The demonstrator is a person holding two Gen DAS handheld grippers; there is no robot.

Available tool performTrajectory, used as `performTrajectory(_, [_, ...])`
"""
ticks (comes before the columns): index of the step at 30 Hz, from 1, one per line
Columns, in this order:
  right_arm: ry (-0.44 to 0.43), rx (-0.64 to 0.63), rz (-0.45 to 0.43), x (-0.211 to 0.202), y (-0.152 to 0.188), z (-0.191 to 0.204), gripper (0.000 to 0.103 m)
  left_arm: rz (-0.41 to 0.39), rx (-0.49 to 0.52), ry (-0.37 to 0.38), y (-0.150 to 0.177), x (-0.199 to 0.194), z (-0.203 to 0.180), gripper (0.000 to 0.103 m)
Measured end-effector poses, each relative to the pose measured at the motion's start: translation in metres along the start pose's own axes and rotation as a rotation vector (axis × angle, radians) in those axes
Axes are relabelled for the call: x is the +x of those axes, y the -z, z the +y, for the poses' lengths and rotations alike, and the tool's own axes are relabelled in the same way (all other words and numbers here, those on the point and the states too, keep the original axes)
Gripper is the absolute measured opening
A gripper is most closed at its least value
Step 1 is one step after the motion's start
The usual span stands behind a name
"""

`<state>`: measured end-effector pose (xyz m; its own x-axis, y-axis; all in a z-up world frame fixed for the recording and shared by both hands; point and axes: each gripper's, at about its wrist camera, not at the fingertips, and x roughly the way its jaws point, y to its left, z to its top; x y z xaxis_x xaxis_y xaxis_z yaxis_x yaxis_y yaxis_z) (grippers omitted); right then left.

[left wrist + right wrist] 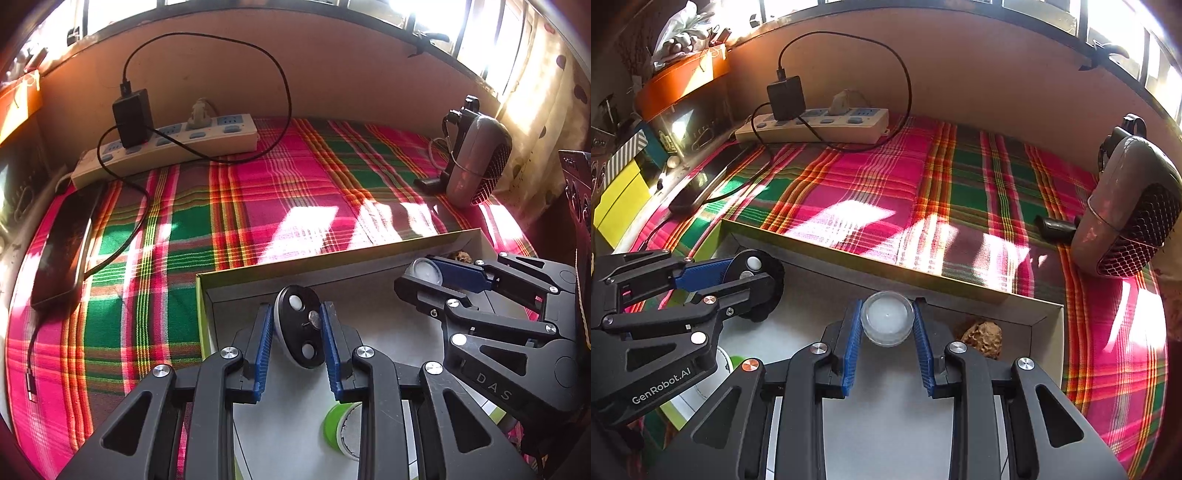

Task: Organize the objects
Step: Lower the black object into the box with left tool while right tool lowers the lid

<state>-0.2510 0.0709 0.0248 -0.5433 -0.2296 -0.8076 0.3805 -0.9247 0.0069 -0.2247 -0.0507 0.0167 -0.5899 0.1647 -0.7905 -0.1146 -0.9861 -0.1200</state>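
The left gripper (297, 328) clamps a black oval gadget (297, 325) over the shallow cardboard box (332, 258), while the right gripper (886, 325) pinches a clear round container (886, 317) near the far wall, likely to set both down inside beside the walnut (982, 338).

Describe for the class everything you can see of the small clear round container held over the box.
The clear round container is a small, squat jar of see-through plastic with a whitish, cloudy inside and a tiny dot at the centre of its top face. It is gripped at its sides between the blue ribbed pads of the right hand-held gripper, which is shut on it. It hangs inside the shallow box, near the far wall, left of a brown wrinkled lump without touching it.
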Motion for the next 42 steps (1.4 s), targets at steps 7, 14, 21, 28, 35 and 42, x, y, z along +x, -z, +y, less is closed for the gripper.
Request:
performTrajectory(7, [0.004,0.001,0.008,0.003,0.001,-0.001,0.029,0.001,0.006,-0.002,0.000,0.000,-0.001,0.024])
performTrajectory(14, [0.022,-0.019,0.025,0.005,0.001,0.003,0.029,0.000,0.007,-0.005,0.001,0.000,-0.002,0.024])
performTrajectory(21, [0.030,-0.020,0.030,0.007,0.002,0.003,0.029,-0.001,0.012,-0.020,0.001,0.001,-0.003,0.025])
performTrajectory(28, [0.044,-0.019,0.032,0.007,0.001,0.004,0.035,0.000,0.012,-0.028,0.001,0.000,-0.003,0.026])
performTrajectory(35, [0.051,-0.004,0.017,0.000,0.002,0.003,0.037,-0.018,0.010,-0.039,0.003,-0.008,-0.004,0.028])
performTrajectory(42, [0.060,0.008,-0.018,-0.016,0.007,0.003,0.051,-0.035,0.024,-0.041,0.009,-0.021,-0.009,0.029])
